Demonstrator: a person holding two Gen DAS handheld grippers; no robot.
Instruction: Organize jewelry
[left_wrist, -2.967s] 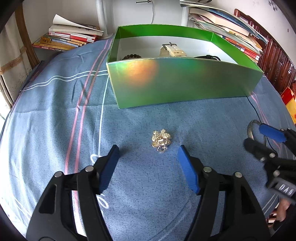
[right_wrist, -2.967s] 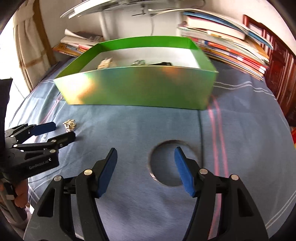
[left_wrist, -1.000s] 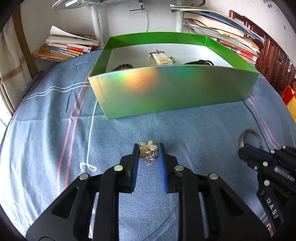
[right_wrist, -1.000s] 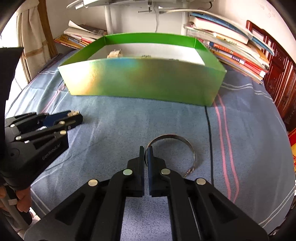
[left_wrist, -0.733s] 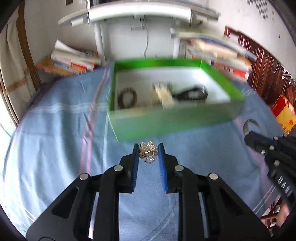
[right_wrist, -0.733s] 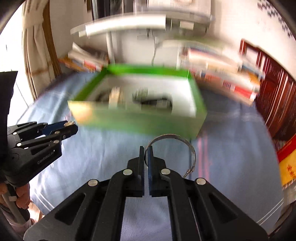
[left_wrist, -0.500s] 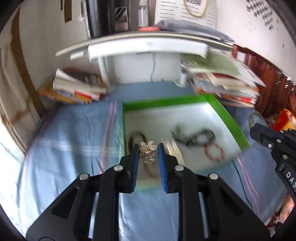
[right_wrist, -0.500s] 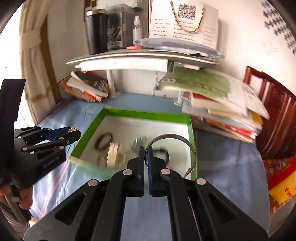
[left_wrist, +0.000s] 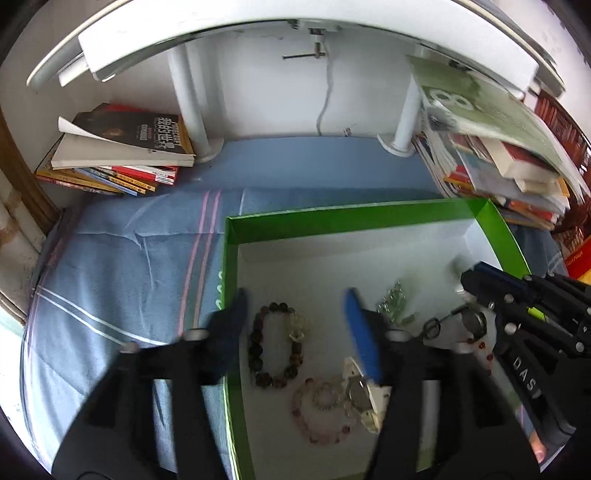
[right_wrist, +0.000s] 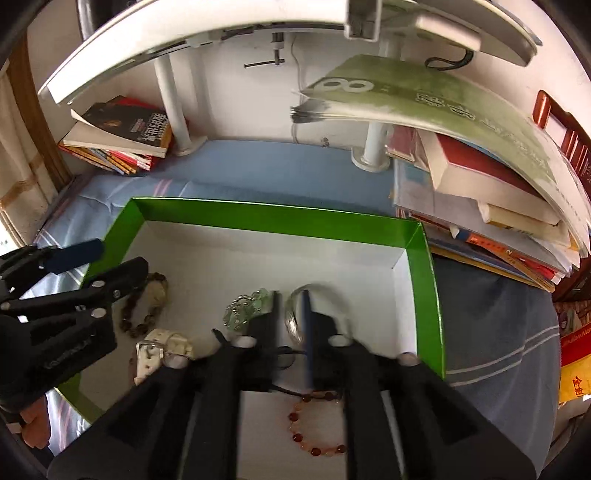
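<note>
Over the green box (left_wrist: 369, 216) we have just been opening both jaws, nothing gripped: the silver bangle (right_wrist: 314, 310) drops between the right gripper's (right_wrist: 291, 321), the left gripper's (left_wrist: 295, 325) empty, so sorting looks nearly done.

Right gripper (left_wrist: 471, 286) body, seen from left wrist: white letters "DAS". Large green book (right_wrist: 436, 99) topping the right-hand stack: big white "8" on cover. Dark-covered book (left_wrist: 144, 133), left stack: Chinese title, illegible.
</note>
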